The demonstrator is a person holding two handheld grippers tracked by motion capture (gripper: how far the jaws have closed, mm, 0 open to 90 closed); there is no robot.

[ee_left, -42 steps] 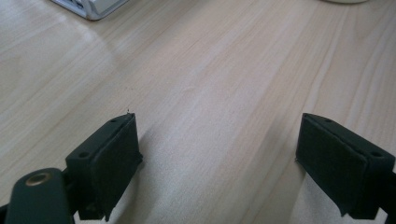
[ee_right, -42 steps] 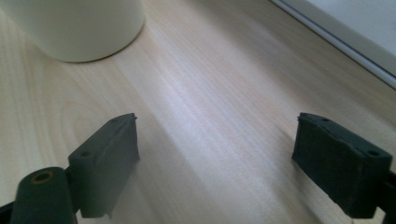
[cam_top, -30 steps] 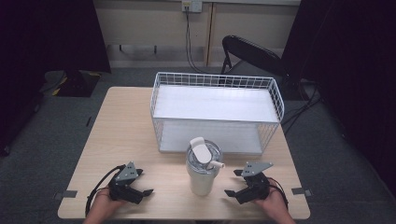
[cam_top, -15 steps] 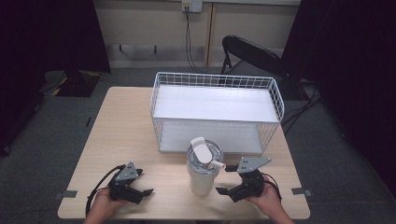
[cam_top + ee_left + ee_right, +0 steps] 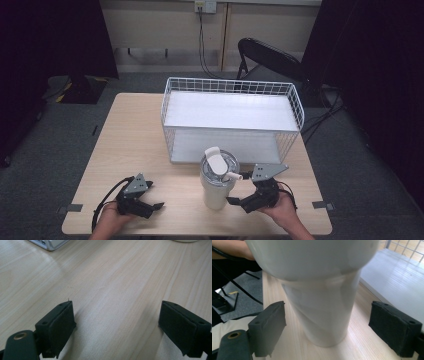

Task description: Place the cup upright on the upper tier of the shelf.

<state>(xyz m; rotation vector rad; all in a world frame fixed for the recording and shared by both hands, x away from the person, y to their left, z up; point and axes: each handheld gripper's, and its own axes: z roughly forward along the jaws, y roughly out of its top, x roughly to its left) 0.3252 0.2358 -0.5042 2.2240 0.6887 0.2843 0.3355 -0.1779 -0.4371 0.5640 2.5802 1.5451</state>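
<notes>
Black foam pads faced each jaw of the right gripper (image 5: 327, 322), and the jaws stood spread wide, one on each side of the lower body of the white tumbler (image 5: 322, 302) without touching it. Seen from the high view, the right gripper (image 5: 239, 201) lay at the near right of the wooden table (image 5: 125, 140), held by the person's right hand (image 5: 280, 206), its tips just beside the base of the tumbler (image 5: 216, 185). The tumbler stood upright near the middle of the table's near edge, capped by a lid with a raised flap and a short spout toward the right.

Likewise spread, the jaws of the left gripper (image 5: 117, 325) held nothing and rested low over bare wood. From the high view this left gripper (image 5: 152, 205) sat at the near left, in the left hand (image 5: 107, 222), well apart from the tumbler.

Beyond the tumbler, on the far half of the table, stood a white wire basket (image 5: 300, 107) with a pale liner, and behind the table a black chair (image 5: 270, 57).
</notes>
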